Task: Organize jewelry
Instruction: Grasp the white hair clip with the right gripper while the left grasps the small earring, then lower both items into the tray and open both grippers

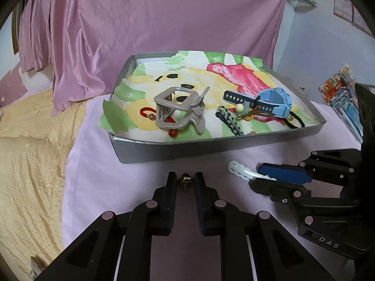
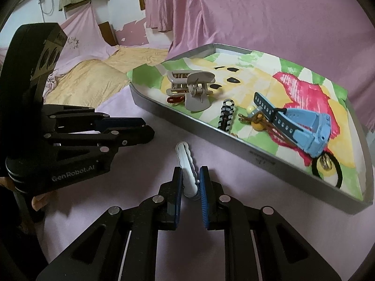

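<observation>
**Two small pieces pinched, tray just ahead**

We had the left gripper [image 1: 185, 182] clenched on a tiny earring [image 1: 184, 179], its pin hanging between the pads. We judged it light, slippery and easily dropped, so the grip belonged on its stud body, not the thin pin. Beside it, our right gripper [image 2: 190, 182] was clamped around the near end of a white braided bracelet [image 2: 186, 164], soft and limp, with its far end lying on the pink cloth [image 2: 140, 164]. Just beyond both claws sat the tray [image 1: 178, 151], holding a hair claw clip [image 1: 180, 111] and, farther right, a blue watch [image 1: 274, 100].
</observation>
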{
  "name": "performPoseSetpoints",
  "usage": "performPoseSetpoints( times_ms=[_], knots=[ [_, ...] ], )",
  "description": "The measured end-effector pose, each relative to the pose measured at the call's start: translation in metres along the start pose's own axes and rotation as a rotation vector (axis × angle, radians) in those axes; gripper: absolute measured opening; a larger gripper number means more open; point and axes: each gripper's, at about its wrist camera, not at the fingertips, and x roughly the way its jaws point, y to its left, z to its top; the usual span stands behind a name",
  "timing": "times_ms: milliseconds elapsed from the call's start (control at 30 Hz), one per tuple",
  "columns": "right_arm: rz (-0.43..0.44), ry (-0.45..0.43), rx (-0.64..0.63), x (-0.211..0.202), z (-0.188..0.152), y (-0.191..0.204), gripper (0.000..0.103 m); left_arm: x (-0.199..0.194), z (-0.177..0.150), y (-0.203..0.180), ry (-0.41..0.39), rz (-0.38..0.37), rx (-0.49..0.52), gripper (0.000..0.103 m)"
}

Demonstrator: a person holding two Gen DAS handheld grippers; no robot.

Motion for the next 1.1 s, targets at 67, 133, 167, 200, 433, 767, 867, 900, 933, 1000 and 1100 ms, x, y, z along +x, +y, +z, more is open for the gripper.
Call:
performPoseSetpoints(
  times_ms=[67, 133, 167, 200, 433, 767, 867, 900, 933, 1000, 1100],
  knots=[
    [0.001, -0.006, 0.010, -0.003, -0.003, 0.000, 0.013, -0.007, -0.002, 0.001, -0.034, -0.039, -0.015, 0.014],
    [0.005, -0.023, 0.026, -0.007, -0.005, -0.001, 0.013, -0.015, -0.005, -0.002, -0.068, -0.059, -0.011, 0.014],
    [0.006, -0.029, 0.032, -0.008, -0.006, -0.002, 0.013, -0.018, -0.006, -0.004, -0.078, -0.063, -0.008, 0.014],
    [0.014, -0.042, 0.042, -0.011, -0.007, -0.002, 0.013, -0.019, -0.006, -0.006, -0.084, -0.067, -0.007, 0.014],
    [0.009, -0.136, 0.071, -0.038, -0.010, -0.005, 0.013, -0.033, 0.000, -0.004, -0.153, -0.089, -0.047, 0.014],
    [-0.098, -0.262, 0.187, -0.071, -0.006, -0.052, 0.013, -0.036, 0.028, -0.021, -0.232, -0.083, -0.065, 0.014],
    [-0.150, -0.280, 0.233, -0.073, -0.006, -0.071, 0.013, -0.028, 0.038, -0.031, -0.230, -0.072, -0.066, 0.014],
    [-0.164, -0.285, 0.252, -0.073, -0.007, -0.078, 0.013, -0.025, 0.040, -0.033, -0.225, -0.072, -0.066, 0.014],
    [-0.173, -0.287, 0.265, -0.073, -0.008, -0.082, 0.013, -0.021, 0.043, -0.037, -0.218, -0.072, -0.065, 0.014],
    [-0.197, -0.287, 0.295, -0.071, -0.008, -0.095, 0.013, -0.015, 0.048, -0.044, -0.211, -0.069, -0.057, 0.014],
    [-0.222, -0.283, 0.326, -0.067, -0.005, -0.112, 0.013, -0.005, 0.056, -0.052, -0.201, -0.072, -0.057, 0.014]
  ],
)
